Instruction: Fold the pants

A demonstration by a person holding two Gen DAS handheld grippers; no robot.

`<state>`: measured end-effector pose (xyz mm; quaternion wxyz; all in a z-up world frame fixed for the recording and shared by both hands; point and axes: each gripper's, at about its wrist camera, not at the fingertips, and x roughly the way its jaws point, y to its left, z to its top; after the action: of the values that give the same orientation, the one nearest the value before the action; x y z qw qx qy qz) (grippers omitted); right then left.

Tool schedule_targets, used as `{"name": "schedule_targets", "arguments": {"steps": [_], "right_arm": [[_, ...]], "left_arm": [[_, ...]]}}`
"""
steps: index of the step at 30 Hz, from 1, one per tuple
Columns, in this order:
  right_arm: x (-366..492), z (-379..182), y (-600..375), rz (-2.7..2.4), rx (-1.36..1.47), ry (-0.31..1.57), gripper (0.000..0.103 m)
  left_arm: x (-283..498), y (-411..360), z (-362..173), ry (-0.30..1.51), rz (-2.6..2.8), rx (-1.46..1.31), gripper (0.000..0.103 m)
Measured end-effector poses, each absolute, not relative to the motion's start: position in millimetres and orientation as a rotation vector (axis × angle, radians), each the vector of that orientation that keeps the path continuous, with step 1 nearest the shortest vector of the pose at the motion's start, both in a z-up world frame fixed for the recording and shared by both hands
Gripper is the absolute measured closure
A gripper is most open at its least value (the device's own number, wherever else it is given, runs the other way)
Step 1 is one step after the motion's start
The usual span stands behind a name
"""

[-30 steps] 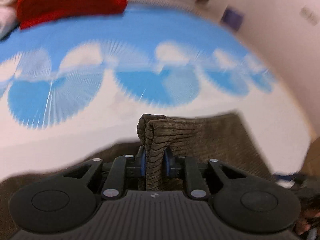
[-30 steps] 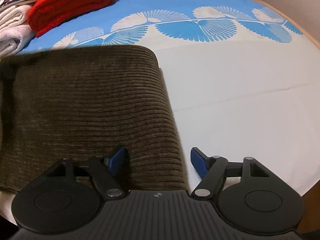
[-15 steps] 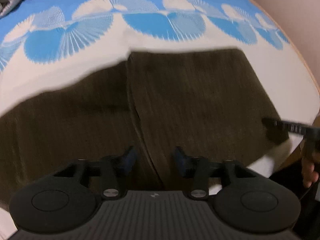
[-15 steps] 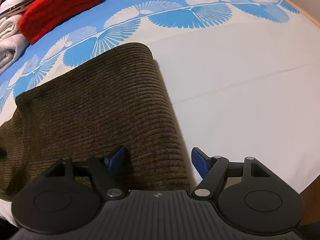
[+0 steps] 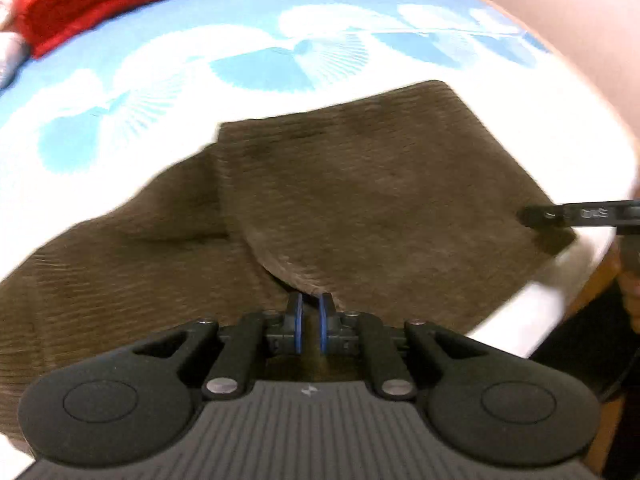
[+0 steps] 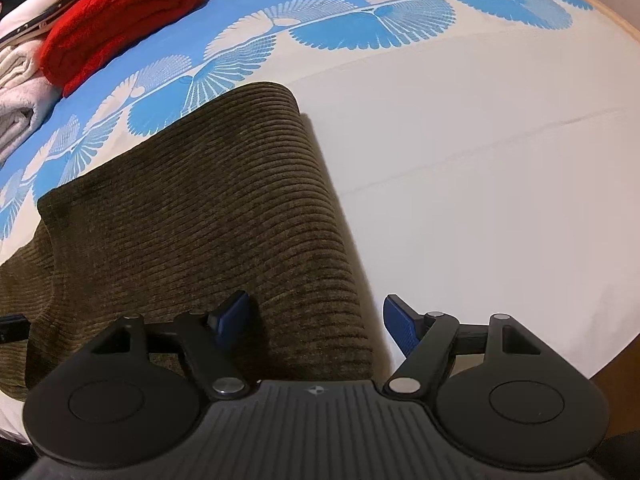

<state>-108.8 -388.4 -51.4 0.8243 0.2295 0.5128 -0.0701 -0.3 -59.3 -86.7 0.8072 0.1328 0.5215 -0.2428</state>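
Note:
Brown corduroy pants point(image 5: 360, 192) lie folded on the blue-and-white cloth point(image 5: 168, 64), one layer doubled over another. My left gripper point(image 5: 310, 322) has its jaws nearly together over the near edge of the folded layer; whether fabric is pinched between them is not clear. In the right wrist view the pants point(image 6: 208, 216) fill the left half. My right gripper point(image 6: 316, 320) is open and straddles the pants' right folded edge, low over the cloth. A right finger point(image 5: 576, 214) shows in the left view at the pants' right corner.
A folded red garment point(image 6: 120, 16) and pale folded towels point(image 6: 20, 92) sit at the far left of the table. The table's wooden edge point(image 6: 616, 376) curves close on the right. White cloth point(image 6: 480, 160) stretches right of the pants.
The left gripper let go of the raised fold, opened over the flat pants, then closed its jaws again at the near edge. The right gripper stayed open and barely moved.

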Motion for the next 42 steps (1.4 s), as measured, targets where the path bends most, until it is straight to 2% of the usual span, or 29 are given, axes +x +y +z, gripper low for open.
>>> {"name": "schedule_targets", "arguments": {"steps": [3,5,10,13,14,15,17,18,29,31,33,35,37,38,39,41,42], "right_arm": [[-110.0,-51.9,-388.6,-0.149,0.49,1.092,0.028],[-110.5,-52.2,-388.0,-0.15,0.492,1.095,0.028],[-111.4,-52.8,-388.0,-0.155,0.49,1.095,0.027],[-111.4,-53.5,-388.3,-0.156,0.484,1.097,0.026],[-111.4,-53.6,-388.4,-0.158,0.485,1.098,0.026],[-111.0,-53.9,-388.4,-0.159,0.485,1.1,0.026],[-110.1,-53.9,-387.4,-0.161,0.48,1.101,0.025],[-109.7,-54.0,-386.3,-0.158,0.479,1.104,0.025],[-108.7,-54.8,-385.3,-0.162,0.467,1.106,0.025],[-108.5,-54.7,-384.6,-0.163,0.466,1.107,0.025],[-108.2,-54.4,-383.9,-0.163,0.462,1.106,0.025],[-108.3,-54.1,-383.2,-0.161,0.458,1.106,0.025],[-108.2,-54.0,-382.9,-0.155,0.458,1.106,0.027],[-108.5,-53.5,-383.1,-0.15,0.459,1.102,0.03],[-108.8,-53.1,-383.3,-0.14,0.465,1.1,0.038],[-108.5,-50.5,-382.1,-0.125,0.467,1.095,0.047],[-108.6,-47.8,-380.2,-0.129,0.451,1.088,0.056]], "left_arm": [[-7.2,-71.1,-117.0,1.232,-0.516,0.475,0.094],[-6.0,-71.0,-119.7,1.206,-0.428,0.54,0.092],[7.1,-46.7,-72.7,1.032,-0.424,0.281,0.091],[-0.6,-55.0,-75.4,1.076,-0.55,0.229,0.088],[-3.0,-61.3,-86.2,1.152,-0.59,0.243,0.083],[-6.0,-67.8,-106.2,1.267,-0.607,0.295,0.071],[-13.7,-76.5,-123.5,1.288,-0.564,0.435,0.048],[-13.6,-79.4,-121.5,1.274,-0.551,0.457,0.044],[2.5,-77.1,-76.4,1.104,-0.566,0.271,0.046],[-4.0,-84.1,-80.0,1.134,-0.597,0.281,0.048],[-4.0,-91.1,-107.9,1.244,-0.583,0.394,0.058],[-10.2,-99.8,-118.8,1.237,-0.591,0.503,0.056],[-5.2,-99.9,-110.4,1.233,-0.582,0.457,0.056],[-2.5,-96.3,-103.6,1.224,-0.578,0.417,0.056],[0.2,-93.5,-96.6,1.205,-0.575,0.382,0.054],[4.3,-87.9,-80.4,1.157,-0.566,0.323,0.048],[6.3,-84.9,-72.2,1.13,-0.565,0.283,0.043]]}}
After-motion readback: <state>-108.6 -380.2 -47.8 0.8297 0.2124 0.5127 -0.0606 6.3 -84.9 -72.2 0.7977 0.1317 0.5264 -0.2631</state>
